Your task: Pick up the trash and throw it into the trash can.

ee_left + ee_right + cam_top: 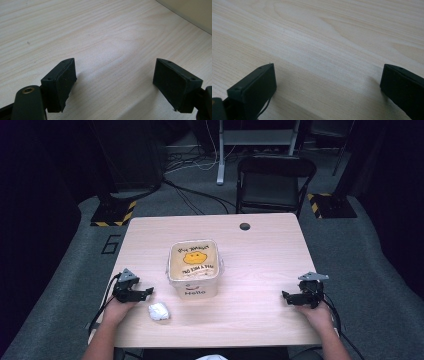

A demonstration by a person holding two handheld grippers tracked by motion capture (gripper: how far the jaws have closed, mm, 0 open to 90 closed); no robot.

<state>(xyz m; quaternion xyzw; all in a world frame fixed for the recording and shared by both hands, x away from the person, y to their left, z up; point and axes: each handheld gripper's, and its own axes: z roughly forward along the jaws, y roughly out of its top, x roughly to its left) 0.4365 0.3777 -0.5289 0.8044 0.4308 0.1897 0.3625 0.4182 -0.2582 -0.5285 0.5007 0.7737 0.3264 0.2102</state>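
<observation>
High view: I hold my left tool and right tool with jaws apart and empty; the crumpled white wad lies untouched at the container's seven o'clock.

black hand-held gripper pair, grey three-cornered plates, trailing cables

Soft overhead light is brightening the table beneath my jaws, which are casting faint shadows. The room beyond is lying dark and slightly grainy.
</observation>
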